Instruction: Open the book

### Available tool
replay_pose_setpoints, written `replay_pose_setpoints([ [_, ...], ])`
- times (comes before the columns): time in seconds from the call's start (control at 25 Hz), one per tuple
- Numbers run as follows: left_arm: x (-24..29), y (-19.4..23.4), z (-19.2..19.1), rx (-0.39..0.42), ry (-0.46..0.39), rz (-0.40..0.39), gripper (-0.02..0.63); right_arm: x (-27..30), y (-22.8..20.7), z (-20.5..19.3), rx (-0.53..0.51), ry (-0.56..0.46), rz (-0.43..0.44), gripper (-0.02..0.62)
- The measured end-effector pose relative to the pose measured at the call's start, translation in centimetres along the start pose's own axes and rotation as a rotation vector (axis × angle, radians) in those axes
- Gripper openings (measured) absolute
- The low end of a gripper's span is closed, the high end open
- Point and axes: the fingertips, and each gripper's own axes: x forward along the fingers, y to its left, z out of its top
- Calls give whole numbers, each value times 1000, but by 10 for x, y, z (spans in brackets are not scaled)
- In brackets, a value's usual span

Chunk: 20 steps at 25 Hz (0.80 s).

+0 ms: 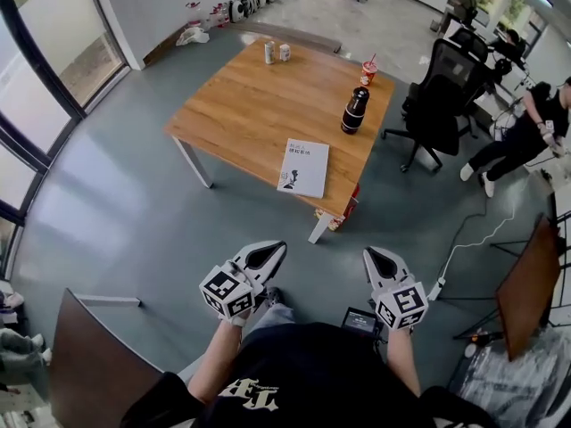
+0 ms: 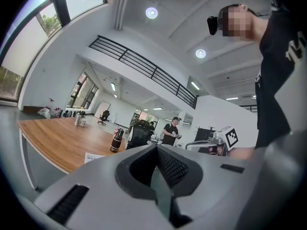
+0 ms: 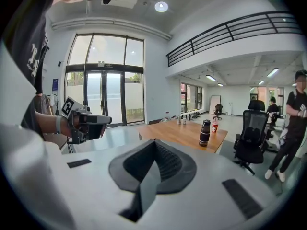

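nothing of the task is done yet: the book (image 1: pixel 304 168) lies shut, cover up, flat on the wooden table (image 1: pixel 250 105), near the table edge closest to you and toward its 5 o'clock corner. you stand back from the table with bare floor between you and it. both tools are well apart from the book, which sits at about 12 o'clock from your hands in the head view.

your left gripper (image 1: pixel 264 257) has its jaws pressed together with nothing between them. its own view shows the pads meeting and only the room beyond. your right gripper (image 1: pixel 382 262) is the same, jaws closed tight and empty.

a dark bottle (image 1: pixel 354 111) stands at 1 o'clock from the book, apart from it, with a red cup (image 1: pixel 368 72) beyond. two cans (image 1: pixel 276 53) sit at the far edge, at 11 o'clock. none of them crowds the book.

what is left, as i judge it, is everything: close the gap to the table, part the jaws, catch the cover's free edge and swing it over.
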Motion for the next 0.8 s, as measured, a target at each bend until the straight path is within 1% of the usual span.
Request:
replay_pose_setpoints([
  [0.08, -1, 16, 5, -3, -5, -4, 6, 12, -3, 6, -9, -1, -10, -11],
  [0.16, -4, 28, 8, -9, -8, -13, 6, 16, -8, 12, 6, -6, -32, -11],
  [0.32, -7, 44, 16, -5, -11, -47, 6, 17, -20, 25, 19, -8, -98, -11],
  [0.48, -5, 53, 21, 2, 3, -71, 6, 24, -27, 34, 12, -6, -128, -11],
  [0.6, -5, 55, 18, -12, 12, -73, 6, 24, -29, 34, 26, -7, -140, -11],
  [0.68, -1, 59, 19, -2, 14, -74, 6, 28, -32, 34, 31, -14, -140, -11],
  [0.8, 3, 64, 18, -2, 31, -61, 6, 37, -34, 34, 35, -30, -105, -11],
])
